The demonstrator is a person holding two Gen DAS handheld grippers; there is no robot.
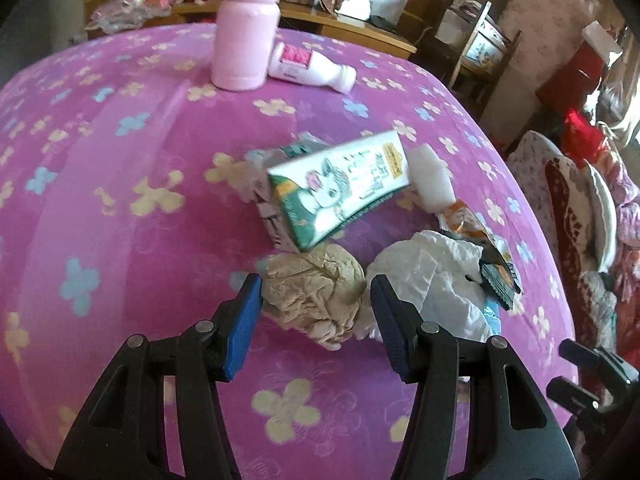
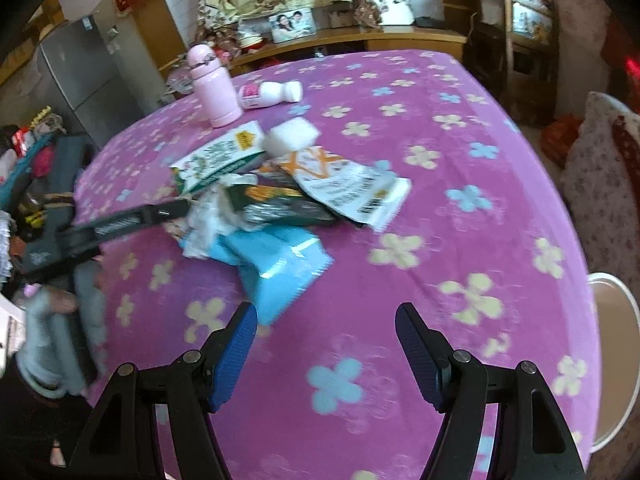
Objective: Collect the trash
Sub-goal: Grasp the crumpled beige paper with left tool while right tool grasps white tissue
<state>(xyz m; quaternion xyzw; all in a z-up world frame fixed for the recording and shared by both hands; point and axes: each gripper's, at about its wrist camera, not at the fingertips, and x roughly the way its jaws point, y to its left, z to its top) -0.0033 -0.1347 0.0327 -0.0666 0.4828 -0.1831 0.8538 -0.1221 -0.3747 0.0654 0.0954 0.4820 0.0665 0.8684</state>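
Left gripper [image 1: 316,296]: the 2 blue-padded fingers [image 1: 245,320] are spread wide on either side of a crumpled beige paper ball [image 1: 318,296]. The left pad touches or nearly touches the ball; whether the right pad makes contact cannot be told. The ball rests on the pink flowered tablecloth [image 1: 120,184].

Just beyond the right finger lies a crumpled white plastic bag [image 1: 432,276], touching the ball's right side. A dark snack wrapper [image 1: 498,276] sits at the bag's far right edge. Ahead of the ball, a green and white carton [image 1: 344,188] lies tilted on top of other packaging. A white foam block [image 1: 432,180] rests just beside the carton's right end. Well ahead, a pink bottle [image 1: 246,32] stands upright, with a small white bottle [image 1: 312,66] lying on its side just right of it.

Right gripper [image 2: 326,344]: the fingers are spread wide and grip nothing, hovering over bare tablecloth [image 2: 460,220]. A light blue packet [image 2: 276,268] lies just ahead of the left finger. Beyond it lie the dark snack wrapper [image 2: 280,204], a white pouch with a barcode [image 2: 352,188], the carton [image 2: 220,158] and the foam block [image 2: 292,136]. The left gripper's arm [image 2: 120,224] enters from the left side toward the pile. The pink bottle [image 2: 214,88] stands well ahead.
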